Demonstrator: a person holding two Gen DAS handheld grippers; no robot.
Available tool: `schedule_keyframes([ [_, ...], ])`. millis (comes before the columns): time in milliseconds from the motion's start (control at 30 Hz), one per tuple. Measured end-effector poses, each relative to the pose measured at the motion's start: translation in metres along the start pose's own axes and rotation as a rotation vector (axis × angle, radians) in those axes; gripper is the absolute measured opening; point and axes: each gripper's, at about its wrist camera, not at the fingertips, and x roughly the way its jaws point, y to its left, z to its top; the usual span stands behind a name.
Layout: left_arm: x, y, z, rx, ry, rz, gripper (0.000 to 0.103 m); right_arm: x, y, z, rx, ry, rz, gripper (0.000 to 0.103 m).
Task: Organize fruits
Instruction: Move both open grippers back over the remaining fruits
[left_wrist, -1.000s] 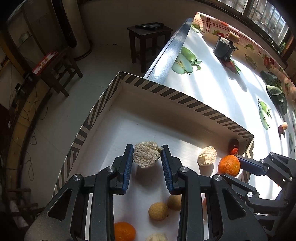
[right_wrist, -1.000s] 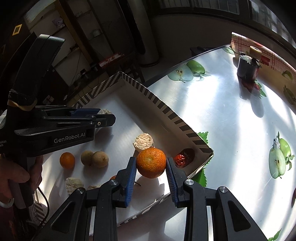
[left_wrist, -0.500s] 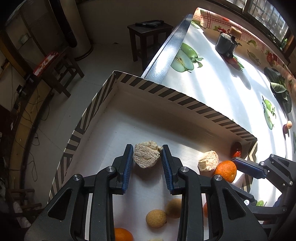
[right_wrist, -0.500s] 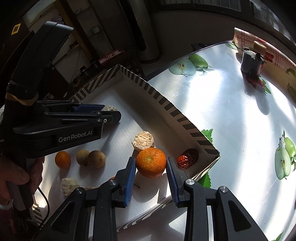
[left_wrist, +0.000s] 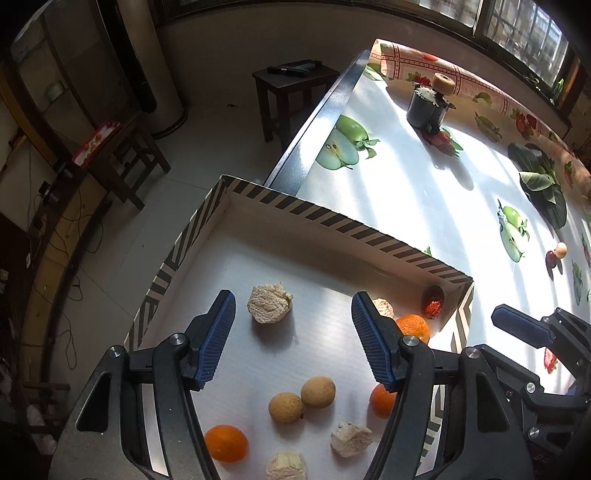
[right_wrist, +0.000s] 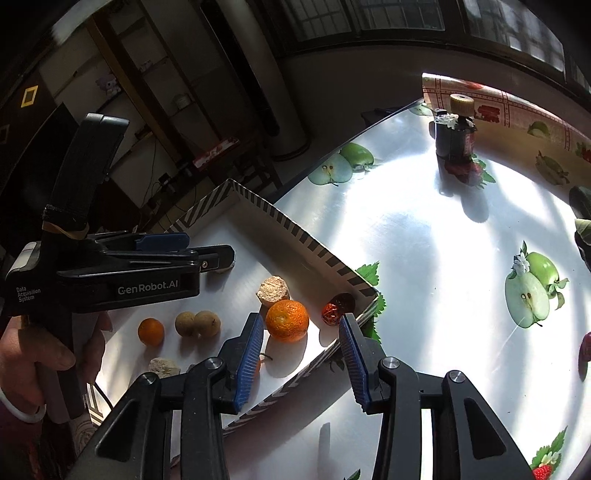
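A white tray (left_wrist: 332, 218) with a black-striped rim holds the fruit. My left gripper (left_wrist: 292, 297) hangs over it with its jaws opening wide. A rough beige fruit (left_wrist: 269, 304) lies loose on the tray floor between them, clear of both pads. My right gripper (right_wrist: 301, 318) is above the tray's near right corner and its jaws are opening too. An orange (right_wrist: 287, 320) rests on the floor between them, untouched. Behind that orange sits another beige fruit (right_wrist: 273, 290). A red fruit (right_wrist: 332, 312) lies in the corner.
Two brown longans (left_wrist: 301, 397), two more oranges (left_wrist: 225, 443) and further beige pieces lie in the tray's near part. A dark jar with a cork lid (right_wrist: 452, 136) stands far back on the fruit-print tablecloth. A hand (right_wrist: 29, 354) holds the left gripper's handle. A stool (left_wrist: 291, 85) stands beyond the table edge.
Both grippers have let go and drawn back a little upward. The beige fruit left the left jaws and the orange left the right jaws; both now lie on the tray floor.
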Motion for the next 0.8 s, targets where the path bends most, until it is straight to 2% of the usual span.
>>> schedule_keyframes([
  [333, -0.025, -0.071, -0.001, 0.098, -0.046, -0.065, 0.066, -0.046, -0.036, -0.020, 0.085, -0.070, -0.092, 0.041],
  [567, -0.030, -0.132, -0.002, 0.181, -0.053, -0.119, 0.066, -0.083, -0.075, -0.044, 0.164, -0.098, -0.166, 0.041],
  [800, -0.022, -0.201, -0.002, 0.249, -0.022, -0.204, 0.066, -0.120, -0.124, -0.076, 0.245, -0.112, -0.259, 0.041],
])
